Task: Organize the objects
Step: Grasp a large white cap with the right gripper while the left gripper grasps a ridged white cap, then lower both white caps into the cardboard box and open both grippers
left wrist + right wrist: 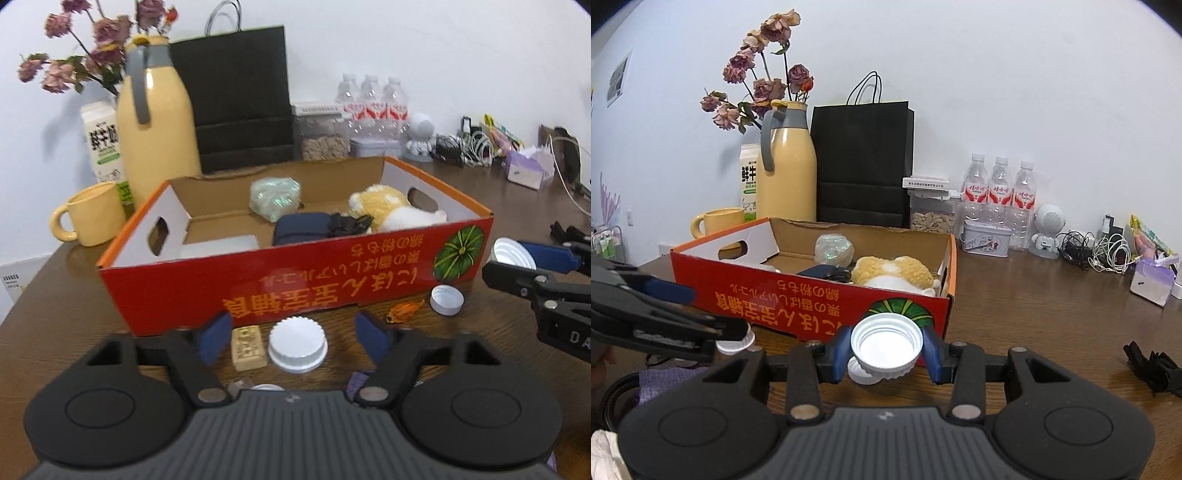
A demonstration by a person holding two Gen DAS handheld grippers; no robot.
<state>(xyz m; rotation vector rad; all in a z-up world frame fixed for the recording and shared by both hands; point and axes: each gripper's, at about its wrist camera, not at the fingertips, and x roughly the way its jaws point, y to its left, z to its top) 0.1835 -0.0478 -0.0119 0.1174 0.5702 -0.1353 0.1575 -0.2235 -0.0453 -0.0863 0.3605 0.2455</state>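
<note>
Box (295, 291): red and orange cardboard, open top, inverted print, standing on the tabletop.
Box contents: plush toy (391, 210), navy pouch (301, 229), green wrapped bundle (275, 199).
White ribbed cap (297, 345): closed side up, at 6 o'clock of the box.
Tan block (249, 347): at 9 o'clock of that cap, possibly an eraser.
Open cap (447, 300): hollow side up.
Held cap (886, 347): white, hollow facing the camera.

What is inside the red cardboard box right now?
Inside the red cardboard box: a yellow-and-white plush toy, a pale green wrapped bundle, a dark blue pouch and a black item. The near wall hides the floor.
</note>
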